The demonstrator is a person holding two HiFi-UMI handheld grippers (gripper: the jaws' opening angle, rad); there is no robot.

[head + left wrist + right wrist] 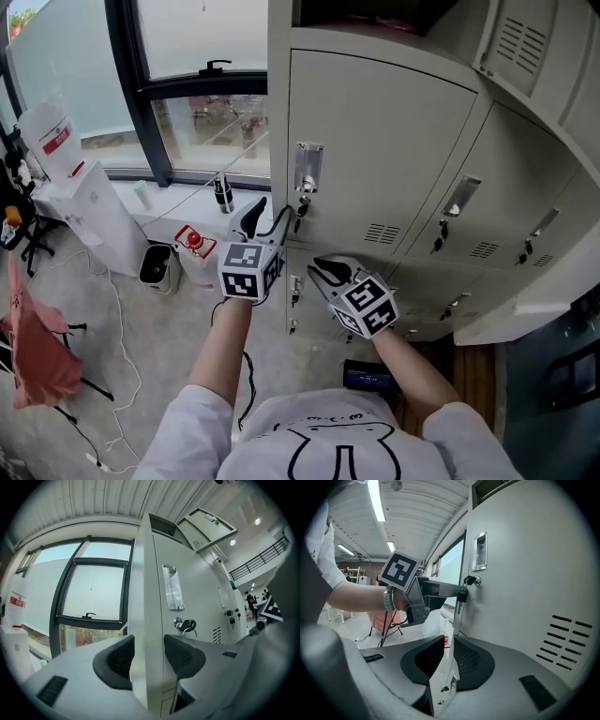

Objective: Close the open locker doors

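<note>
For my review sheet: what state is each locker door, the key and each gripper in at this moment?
keyed door: looks shut.
key: in the lock.
top door: swung open.
neighbouring door: shut.
left gripper: jaws apart, holding nothing, lined up on the locker's corner.
right gripper: jaws apart, holding nothing, close beside the keyed door.

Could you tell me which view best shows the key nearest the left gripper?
The left gripper view: the key sits unobstructed just beyond the jaws. The head view shows it small beside the left gripper; the right gripper view shows it dark, at that gripper's tip.
</note>
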